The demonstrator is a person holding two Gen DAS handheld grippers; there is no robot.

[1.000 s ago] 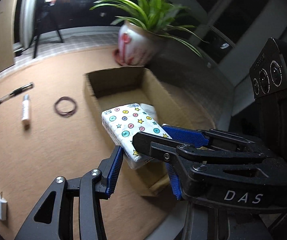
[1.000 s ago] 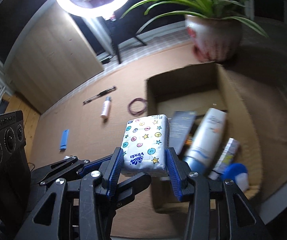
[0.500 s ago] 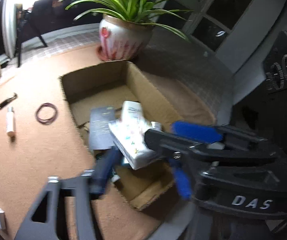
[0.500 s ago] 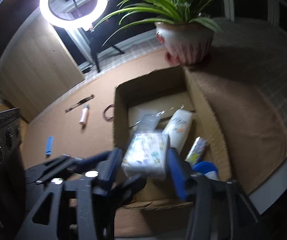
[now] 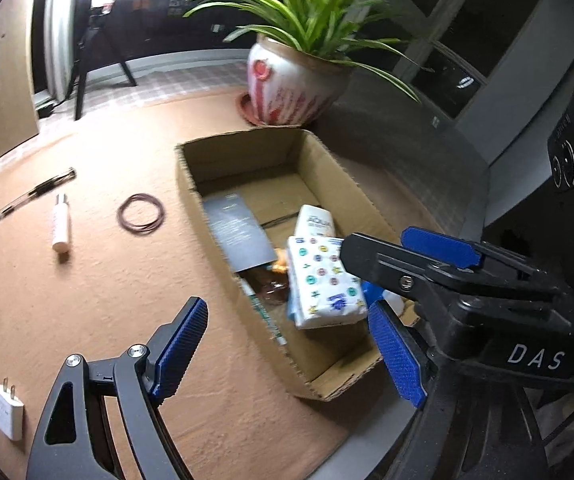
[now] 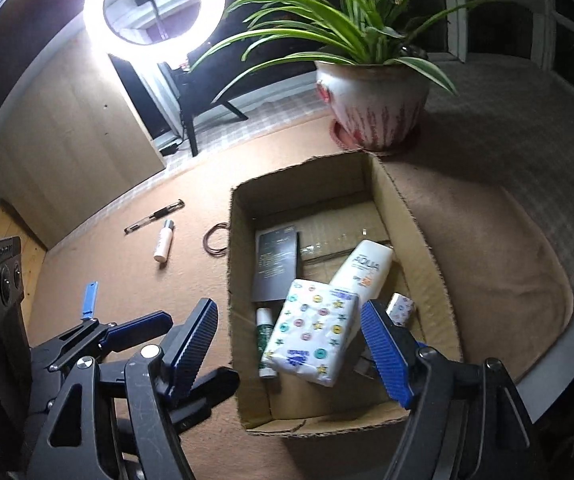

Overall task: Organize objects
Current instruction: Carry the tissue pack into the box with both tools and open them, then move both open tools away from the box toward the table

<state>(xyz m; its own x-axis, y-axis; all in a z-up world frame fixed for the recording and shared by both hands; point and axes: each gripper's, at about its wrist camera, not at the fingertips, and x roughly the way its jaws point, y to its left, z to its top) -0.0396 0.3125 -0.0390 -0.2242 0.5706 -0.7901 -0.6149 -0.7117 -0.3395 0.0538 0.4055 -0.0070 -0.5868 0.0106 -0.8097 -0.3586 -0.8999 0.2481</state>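
Observation:
A white tissue pack with coloured dots and stars [image 6: 311, 338] lies inside the open cardboard box [image 6: 415, 240], on top of a white AQUA bottle [image 6: 363, 272], a dark booklet [image 6: 277, 264] and a small green tube [image 6: 264, 336]. It also shows in the left wrist view [image 5: 321, 282], inside the box [image 5: 185, 184]. My right gripper [image 6: 291, 348] is open and empty just above the pack. My left gripper [image 5: 291, 350] is open and empty over the box's near-left wall. The right gripper's fingers [image 5: 433, 244] cross the left wrist view.
On the tan mat left of the box lie a ring of hair ties [image 5: 141, 214], a small white tube [image 5: 61, 228], a pen [image 5: 35, 196], a white plug [image 5: 7, 410] and a blue clip [image 6: 89, 300]. A potted plant [image 6: 371, 108] stands behind the box. A ring light [image 6: 153, 0] stands at the back.
The right gripper carried the tissue pack over the box, opened and let it go; the pack now lies in the box. Both grippers' jaws have spread wide.

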